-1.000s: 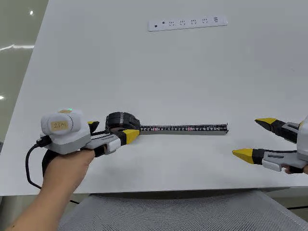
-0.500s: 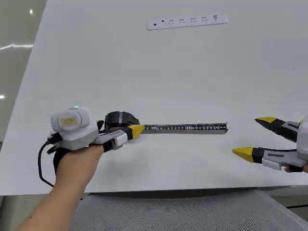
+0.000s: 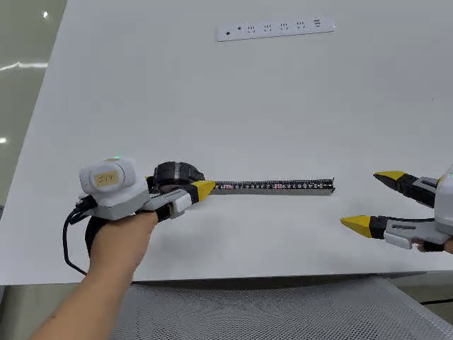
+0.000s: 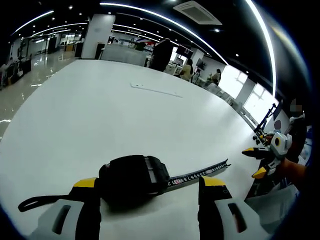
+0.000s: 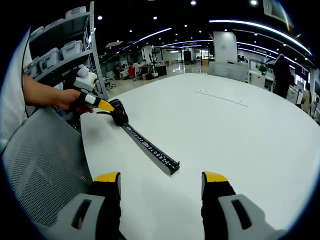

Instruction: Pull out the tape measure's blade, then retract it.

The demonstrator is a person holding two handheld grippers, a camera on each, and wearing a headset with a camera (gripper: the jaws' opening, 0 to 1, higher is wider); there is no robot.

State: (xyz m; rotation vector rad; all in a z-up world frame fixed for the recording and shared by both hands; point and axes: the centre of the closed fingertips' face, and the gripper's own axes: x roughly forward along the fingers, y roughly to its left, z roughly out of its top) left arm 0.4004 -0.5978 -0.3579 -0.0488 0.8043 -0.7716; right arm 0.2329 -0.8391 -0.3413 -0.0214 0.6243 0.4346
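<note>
White bench [image 3: 212, 106]; tape measure [image 3: 178, 174] at front left, blade [image 3: 276, 186] lying extended rightward. Left gripper [image 4: 149, 184]: wide open, straddling rigid case, unclamped. Right gripper [image 3: 368, 199]: open, empty, apart from blade tip. Probably light, springy, thin-edged blade; grip at end hook.

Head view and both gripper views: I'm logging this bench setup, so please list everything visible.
table: one, white.
power strip: one, white, far side of the table.
tape measure: one, black case, front left.
blade: one, dark with pale markings, drawn out rightward.
mesh chair: one, grey, at the near edge.
left tongs: one, grey with yellow tips, open astride the case.
right tongs: one, same colours, open, front right.
</note>
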